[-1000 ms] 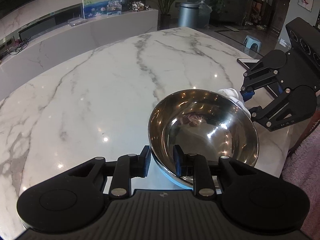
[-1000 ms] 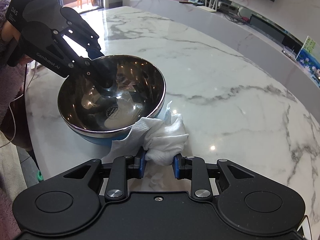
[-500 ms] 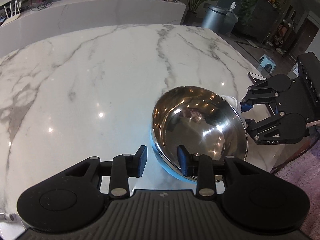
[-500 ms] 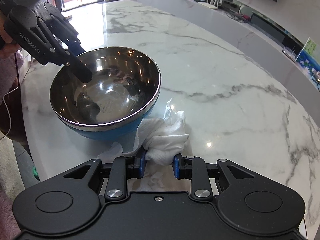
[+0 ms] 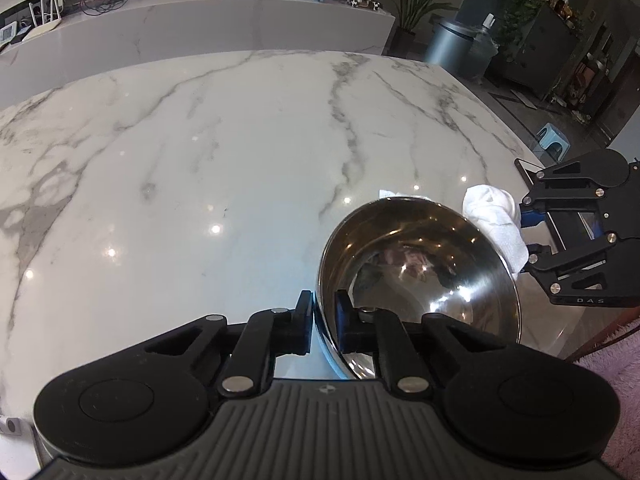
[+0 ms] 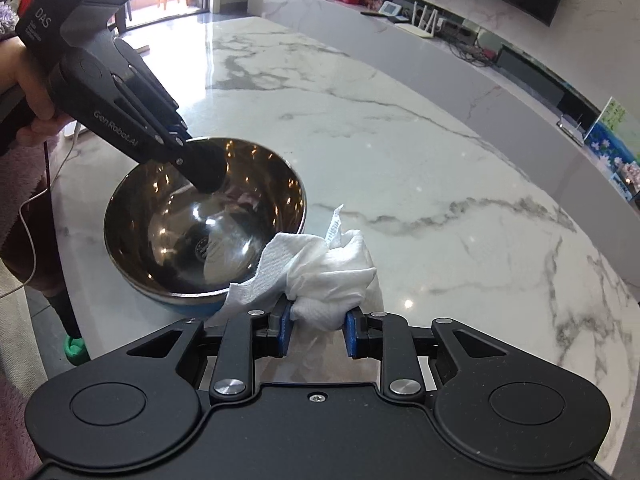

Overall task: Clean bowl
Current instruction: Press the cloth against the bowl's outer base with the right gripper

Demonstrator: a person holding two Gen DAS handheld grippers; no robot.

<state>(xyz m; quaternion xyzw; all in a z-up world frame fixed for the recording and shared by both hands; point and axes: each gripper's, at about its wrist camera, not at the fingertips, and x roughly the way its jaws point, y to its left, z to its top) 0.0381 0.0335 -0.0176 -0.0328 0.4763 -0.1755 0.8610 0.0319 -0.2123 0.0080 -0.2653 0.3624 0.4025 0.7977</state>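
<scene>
Now the left gripper's fingers have just closed on the bowl's rim at six o'clock, tilting it on the table; the right gripper pinches the cloth alongside, so wiping can begin.

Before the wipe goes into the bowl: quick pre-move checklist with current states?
1. Left gripper clamped on the bowl rim: ok, one finger inside the wall and one outside, jaws just closed onto it.
2. Right gripper holding the white paper towel: ok, wad pinched between the blue pads.
3. Bowl tilted with its opening toward the towel: ok.
4. Towel already inside the bowl: not ok, it sits outside by the near rim, one flap overlapping it.
5. Bowl interior free of objects: ok, only reflections show; residue cannot tell.
6. Marble table around the bowl free of obstacles: ok.
</scene>
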